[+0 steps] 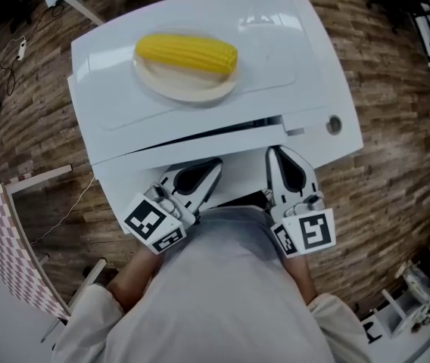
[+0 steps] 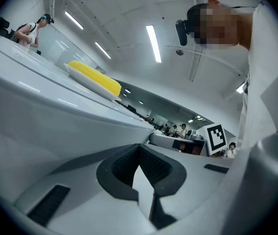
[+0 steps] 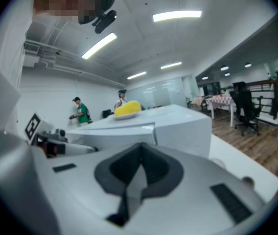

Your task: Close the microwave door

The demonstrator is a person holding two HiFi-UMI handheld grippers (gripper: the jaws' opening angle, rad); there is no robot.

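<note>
Left gripper (image 1: 213, 165): my fingers are pressed together, nothing between them. Right gripper (image 1: 274, 154): same. Both tips are right at the door (image 1: 169, 153) on the 6 o'clock side of the microwave (image 1: 275, 44); can't tell if they touch. There's a dark seam along the door's top edge. The plate (image 1: 177, 88) with the corn (image 1: 186, 54) sits on top, toward 11 o'clock.

Wood plank floor (image 1: 397, 195); ceiling strip lights (image 3: 177, 16); black office chair (image 3: 242, 102) at right.

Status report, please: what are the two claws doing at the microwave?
Left gripper, right gripper shut, empty, at microwave door. Door looks ajar. Corn on plate on top, nothing blocking.
</note>
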